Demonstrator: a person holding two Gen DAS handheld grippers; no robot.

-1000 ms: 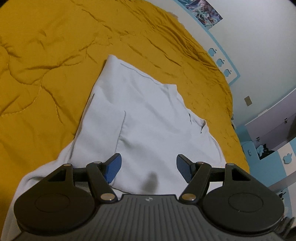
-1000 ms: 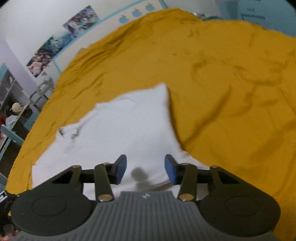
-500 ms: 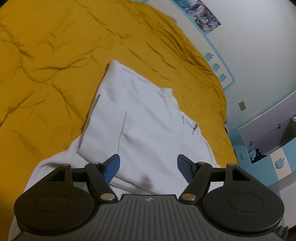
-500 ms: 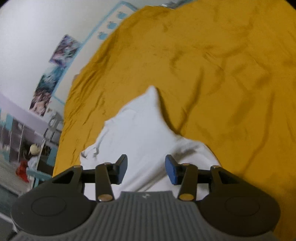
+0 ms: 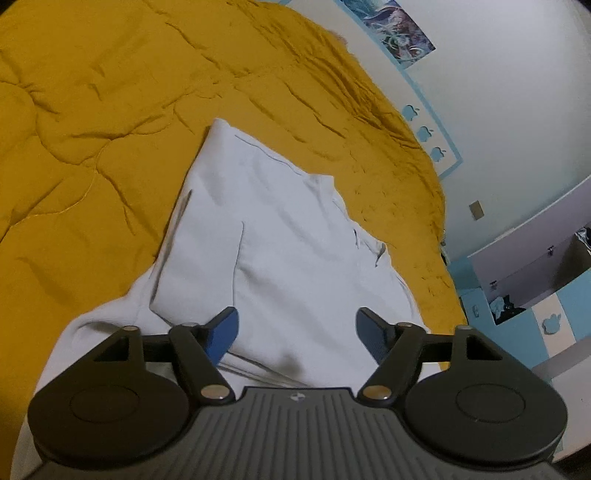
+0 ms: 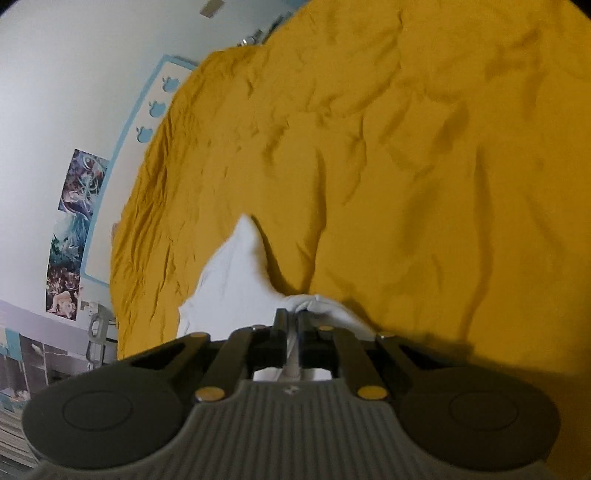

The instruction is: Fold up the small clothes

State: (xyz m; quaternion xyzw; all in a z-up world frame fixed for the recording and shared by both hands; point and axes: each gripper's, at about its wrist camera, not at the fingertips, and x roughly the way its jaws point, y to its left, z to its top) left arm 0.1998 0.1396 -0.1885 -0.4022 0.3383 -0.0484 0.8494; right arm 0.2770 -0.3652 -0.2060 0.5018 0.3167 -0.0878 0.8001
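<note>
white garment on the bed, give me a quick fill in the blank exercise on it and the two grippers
1. The white garment lies on a bedspread coloured ____.
2. The right gripper is ____ on a bunch of the garment's fabric.
3. The left gripper has its jaws wide and opening, with its blue pads ____ the cloth, not pinching it.
4. On the wall hangs a ____.

Missing words: yellow; shut; above; poster

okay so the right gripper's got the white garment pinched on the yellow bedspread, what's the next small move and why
Probably close the left gripper on the near edge too. The right gripper is shut on a bunched fold of the white garment, while the left's jaws are opening above the cloth on the yellow bedspread, holding nothing, so one side would sag.
</note>
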